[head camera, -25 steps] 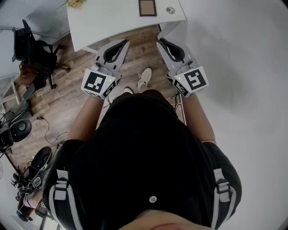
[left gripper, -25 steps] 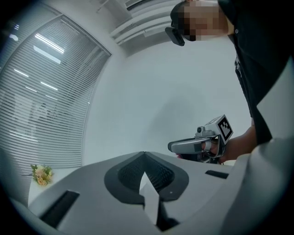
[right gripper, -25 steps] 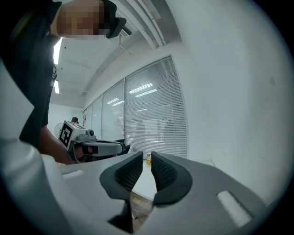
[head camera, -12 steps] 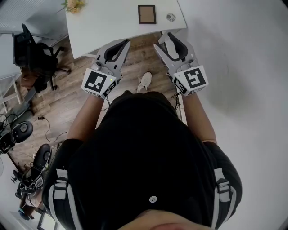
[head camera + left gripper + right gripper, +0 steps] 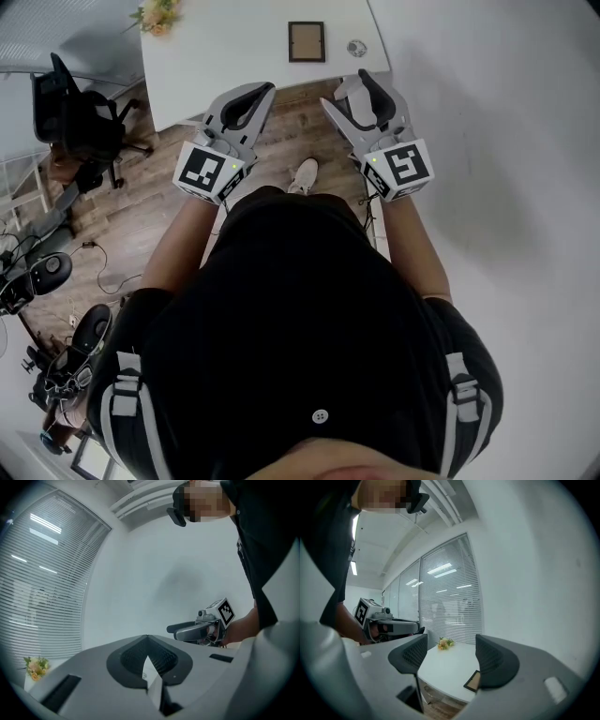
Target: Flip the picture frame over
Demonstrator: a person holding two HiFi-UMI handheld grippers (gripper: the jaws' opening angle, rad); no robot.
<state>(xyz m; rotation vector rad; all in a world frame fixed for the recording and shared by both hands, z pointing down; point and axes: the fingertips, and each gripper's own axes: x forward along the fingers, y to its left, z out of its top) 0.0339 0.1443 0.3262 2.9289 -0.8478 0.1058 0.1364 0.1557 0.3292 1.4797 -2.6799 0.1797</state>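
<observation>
Approach stage: the picture frame (image 5: 307,42) lies flat on the white table (image 5: 225,56), untouched and well ahead; my right gripper (image 5: 354,84) has empty jaws that have just been opening wide, my left gripper (image 5: 261,92) has its jaws pressed together; next, I judge, reach a frame edge

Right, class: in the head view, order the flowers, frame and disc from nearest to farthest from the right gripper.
The right gripper is empty, and its jaws have just been opening.
1. Disc, straight ahead near the right end of the table.
2. Frame, left of the disc.
3. Flowers, far left corner.
</observation>
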